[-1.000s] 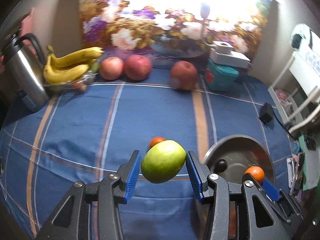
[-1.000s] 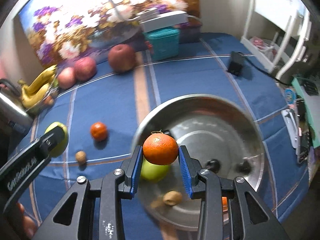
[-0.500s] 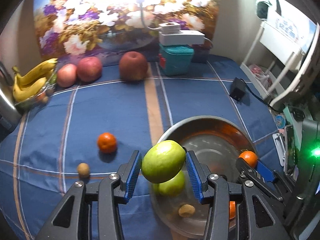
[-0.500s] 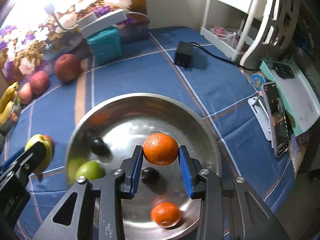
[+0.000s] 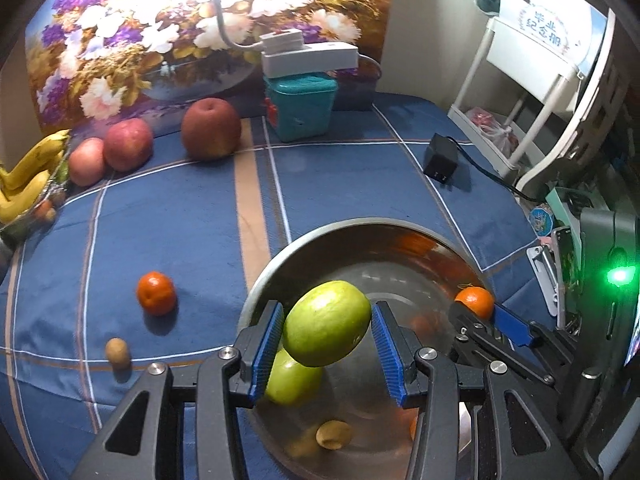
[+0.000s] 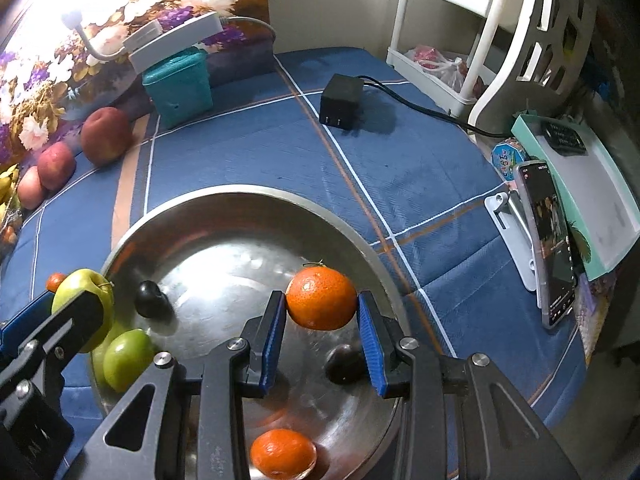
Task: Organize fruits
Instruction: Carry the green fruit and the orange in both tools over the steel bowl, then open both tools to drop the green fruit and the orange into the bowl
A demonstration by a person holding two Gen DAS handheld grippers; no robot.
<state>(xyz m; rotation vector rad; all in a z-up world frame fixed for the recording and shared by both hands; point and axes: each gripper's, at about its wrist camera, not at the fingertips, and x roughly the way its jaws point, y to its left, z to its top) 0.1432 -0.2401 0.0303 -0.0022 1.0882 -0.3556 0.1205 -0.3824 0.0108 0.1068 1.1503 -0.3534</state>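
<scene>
Left wrist view: the left gripper (image 5: pixel 327 354) clamps a green apple (image 5: pixel 327 323) over the steel bowl (image 5: pixel 316 236), which already holds some fruit. Beside it, the right gripper (image 6: pixel 322 338) clamps a tangerine (image 6: pixel 321 297) above the same bowl. Farther off, another tangerine (image 5: pixel 156 293), a kiwi (image 5: pixel 117 353), red apples (image 5: pixel 211 128) and bananas (image 5: pixel 24 184) await on the cloth.

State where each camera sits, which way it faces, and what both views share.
Left wrist: on the left tool, facing down and forward at its green apple over the steel bowl; right tool at right.
Right wrist: on the right tool, facing down at its orange over the bowl; left tool at left.
Shared: bowl, both held fruits, teal box.
</scene>
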